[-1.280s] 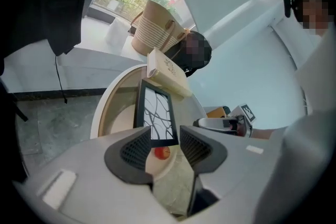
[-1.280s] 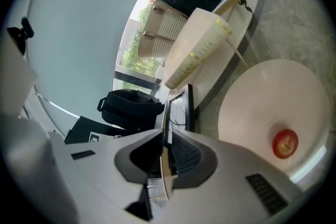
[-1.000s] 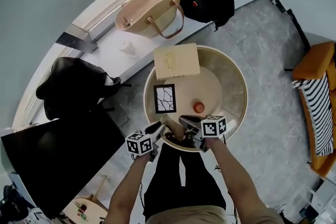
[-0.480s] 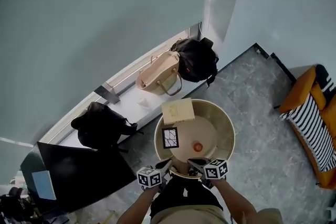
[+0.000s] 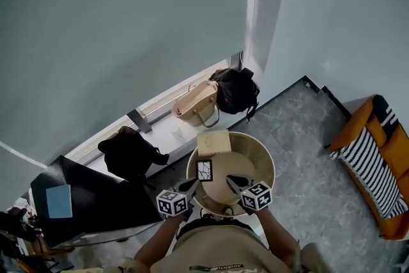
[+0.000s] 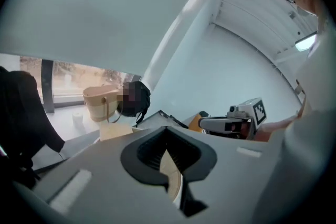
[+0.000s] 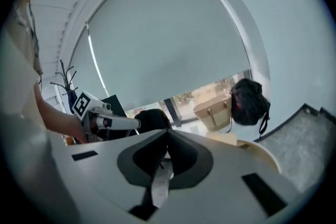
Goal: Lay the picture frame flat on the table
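Note:
The black picture frame with a white cracked-pattern picture sits at the left of the round beige table, its face turned up toward the head view. My left gripper hovers just in front of it, near the table's front edge, and does not touch it. Its jaws are shut with nothing between them. My right gripper hangs over the table's front middle, also shut and empty. Each gripper shows in the other's view: the right gripper, the left gripper.
A flat beige box lies at the table's far edge. Behind it on a window ledge stand a tan tote bag and a black backpack. Another black bag and a dark desk are at left, an orange sofa at right.
The head view has pulled far back, so the table looks much smaller. Both grippers have lifted forward over the table's front. The red fruit seen earlier is now hidden under the right gripper.

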The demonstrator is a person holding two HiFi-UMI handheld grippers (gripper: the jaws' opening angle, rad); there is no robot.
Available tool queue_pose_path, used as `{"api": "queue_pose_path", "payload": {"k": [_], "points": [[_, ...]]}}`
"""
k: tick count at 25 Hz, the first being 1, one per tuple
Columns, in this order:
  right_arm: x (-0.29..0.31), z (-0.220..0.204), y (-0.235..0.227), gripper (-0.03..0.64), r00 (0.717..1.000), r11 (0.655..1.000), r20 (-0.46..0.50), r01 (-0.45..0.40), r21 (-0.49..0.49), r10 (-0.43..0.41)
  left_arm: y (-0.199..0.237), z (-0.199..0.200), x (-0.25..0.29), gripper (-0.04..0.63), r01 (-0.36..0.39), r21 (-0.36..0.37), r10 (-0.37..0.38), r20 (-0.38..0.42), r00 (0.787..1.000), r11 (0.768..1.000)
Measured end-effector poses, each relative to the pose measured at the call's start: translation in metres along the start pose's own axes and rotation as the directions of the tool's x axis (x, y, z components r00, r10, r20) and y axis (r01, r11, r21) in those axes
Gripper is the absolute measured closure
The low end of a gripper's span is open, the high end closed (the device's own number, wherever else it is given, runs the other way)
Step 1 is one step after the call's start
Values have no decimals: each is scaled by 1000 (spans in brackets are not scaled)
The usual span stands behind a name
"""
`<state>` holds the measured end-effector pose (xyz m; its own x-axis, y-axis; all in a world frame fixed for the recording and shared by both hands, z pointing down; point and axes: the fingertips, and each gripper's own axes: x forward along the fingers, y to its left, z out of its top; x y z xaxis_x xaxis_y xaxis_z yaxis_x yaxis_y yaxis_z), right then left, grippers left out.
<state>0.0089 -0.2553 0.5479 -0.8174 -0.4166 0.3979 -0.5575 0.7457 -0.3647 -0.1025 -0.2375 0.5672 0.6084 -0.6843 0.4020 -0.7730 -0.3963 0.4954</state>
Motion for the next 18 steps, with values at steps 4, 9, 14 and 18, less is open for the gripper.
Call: {"api": "queue_pose_path", "payload": {"k": [4,9,14,18], "points": [[-12,53,13,611,996,985,82,48,-163,-35,8,55,-15,589,-82,63,74,126,989,995],[-20,100,26,611,984,958,168,103,-267,-59,-3,114,-29,589,-130,144,91,252,963,981],[-31,133,39,611,964,938,258,149,-314,-67,-15,146,-39,589,-187,232,103,332,938,954],[-44,159,49,611,934,911,344,220,-349,-94,-33,161,-56,589,-216,272,101,381,919,938]]}}
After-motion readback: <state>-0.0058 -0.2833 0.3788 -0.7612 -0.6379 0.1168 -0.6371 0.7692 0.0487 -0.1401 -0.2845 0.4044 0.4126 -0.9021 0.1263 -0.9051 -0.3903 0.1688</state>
